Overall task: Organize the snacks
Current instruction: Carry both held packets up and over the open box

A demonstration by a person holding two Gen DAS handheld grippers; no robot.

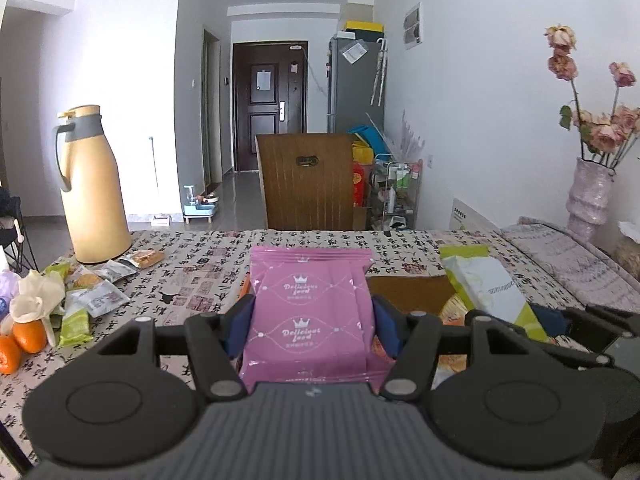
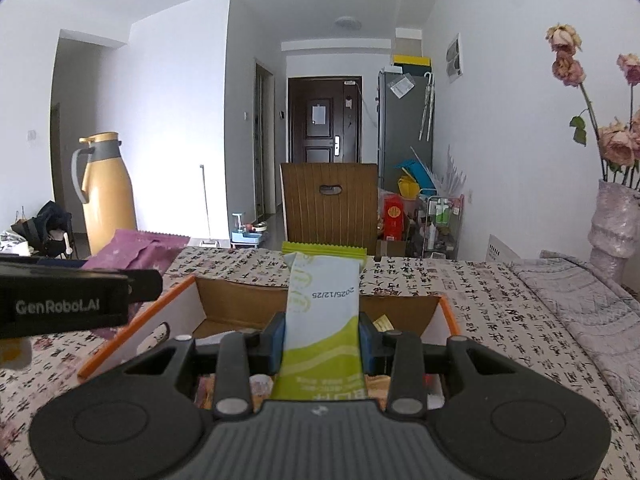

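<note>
Left gripper [image 1: 314, 320] clamped on a pink snack packet [image 1: 310, 312], blue pads pressed to both its sides, packet upright and lifted off the tabletop [image 1: 192, 264]. My right gripper [image 2: 323, 338] pinches a green-and-white snack packet [image 2: 322, 312], also upright, date stamp reading upside down to me. That packet hangs over the open cardboard box [image 2: 240, 304] with orange edges; some wrapped snacks lie in the box bottom, though my own gripper body hides most of them, so I cannot tell how many.

From the left wrist view the green-and-white packet shows to the right of the pink one, with the box just beyond. From the right wrist view the pink packet sits off to the left, beside the box's left wall.

Loose snack packets [image 1: 96, 288] lie scattered at the far left of the tabletop, near two oranges [image 1: 20, 344] at the left edge. Tan thermos jug [image 1: 94, 188] stands at the far left corner, just behind the packets. Vase of dried pink roses [image 1: 590, 192] at the far right. Wooden chair back [image 1: 306, 180] beyond the far edge.
</note>
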